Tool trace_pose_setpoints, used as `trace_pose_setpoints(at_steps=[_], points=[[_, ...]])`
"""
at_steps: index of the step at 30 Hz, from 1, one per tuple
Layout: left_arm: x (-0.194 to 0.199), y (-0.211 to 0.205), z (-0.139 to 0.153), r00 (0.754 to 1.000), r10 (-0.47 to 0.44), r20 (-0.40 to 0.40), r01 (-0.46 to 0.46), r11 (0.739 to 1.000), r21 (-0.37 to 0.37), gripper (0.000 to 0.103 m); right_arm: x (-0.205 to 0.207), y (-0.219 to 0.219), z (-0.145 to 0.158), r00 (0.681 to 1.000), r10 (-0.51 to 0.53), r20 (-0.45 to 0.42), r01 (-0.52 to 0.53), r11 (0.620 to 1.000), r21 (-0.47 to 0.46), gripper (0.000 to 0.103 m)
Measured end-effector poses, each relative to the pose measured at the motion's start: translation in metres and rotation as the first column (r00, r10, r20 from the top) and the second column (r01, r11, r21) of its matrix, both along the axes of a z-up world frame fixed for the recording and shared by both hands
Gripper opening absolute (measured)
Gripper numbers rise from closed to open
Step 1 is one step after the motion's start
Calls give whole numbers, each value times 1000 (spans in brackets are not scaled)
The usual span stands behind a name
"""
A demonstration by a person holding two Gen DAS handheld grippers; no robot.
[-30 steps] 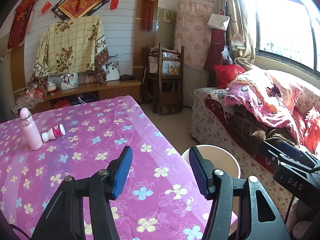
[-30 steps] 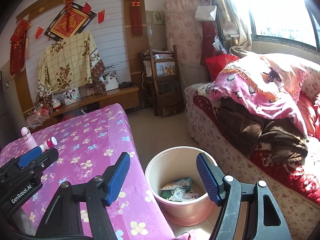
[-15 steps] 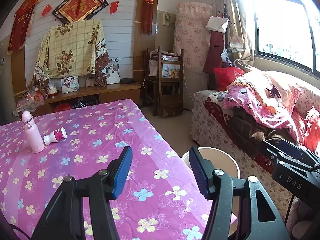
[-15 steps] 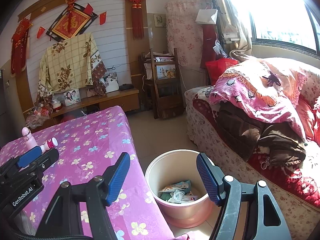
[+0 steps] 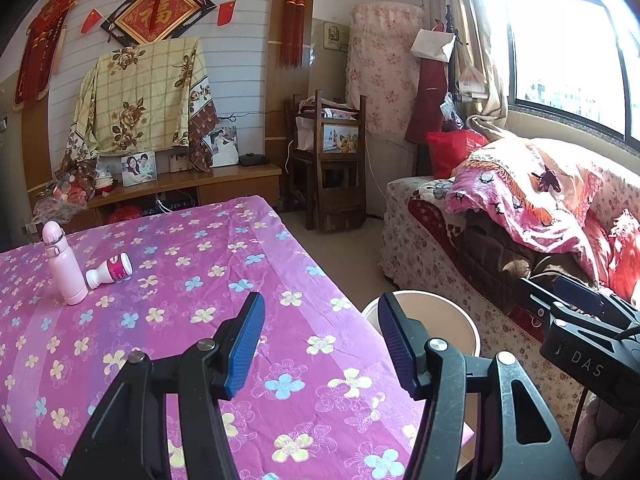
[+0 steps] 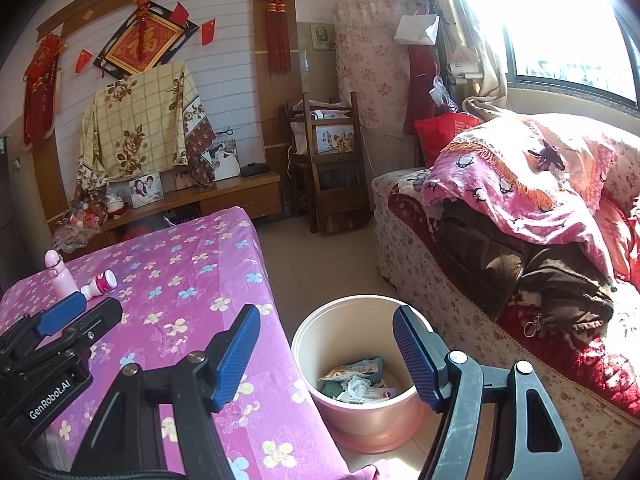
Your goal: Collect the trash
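A table draped in a purple flowered cloth (image 5: 168,312) is taken as the landmark of the scene. The left gripper (image 5: 320,344) is held above the table's near right part, its two blue-padded fingers (image 5: 244,344) set apart with nothing between them; only the cloth and the table edge are seen through the gap. The right gripper (image 6: 326,356) is held just off the table's right edge, its fingers (image 6: 236,356) also spread and gripping nothing, and a bin is framed in the space between them.

The bin is a round pinkish-cream bucket (image 6: 360,364) standing on the tiled floor just beside the table's right edge, between the table and a sofa covered in floral fabric (image 6: 500,264). Crumpled wrappers and packets (image 6: 354,380) are seen lying at its bottom. From the left gripper's camera only the bucket's rim (image 5: 436,316) is visible past the table edge.

Toward the table's far left part, a pale pink bottle (image 5: 64,266) is stood upright. A small white bottle with a pink label (image 5: 110,271) is laid on its side just beside it, its narrow end toward the pink bottle; whether the two touch cannot be told. Both are well apart from the grippers.

Beyond the table's far end, a low wooden cabinet (image 5: 224,182) with framed photographs is set against the wall.
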State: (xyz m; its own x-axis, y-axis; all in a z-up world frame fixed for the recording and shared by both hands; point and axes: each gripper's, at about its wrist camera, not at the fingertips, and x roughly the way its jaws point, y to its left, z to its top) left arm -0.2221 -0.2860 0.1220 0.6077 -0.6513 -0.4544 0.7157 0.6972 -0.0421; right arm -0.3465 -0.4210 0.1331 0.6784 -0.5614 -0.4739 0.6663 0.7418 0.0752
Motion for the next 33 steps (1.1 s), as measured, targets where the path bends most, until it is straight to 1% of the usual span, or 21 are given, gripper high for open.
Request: trace_pose_setpoints(at_steps=[33], points=[[-1,-1,-9,1000,-7,-10,7,1000,9,60,-1,-1,-6,1000,4,-16,-4,1000,5,73]])
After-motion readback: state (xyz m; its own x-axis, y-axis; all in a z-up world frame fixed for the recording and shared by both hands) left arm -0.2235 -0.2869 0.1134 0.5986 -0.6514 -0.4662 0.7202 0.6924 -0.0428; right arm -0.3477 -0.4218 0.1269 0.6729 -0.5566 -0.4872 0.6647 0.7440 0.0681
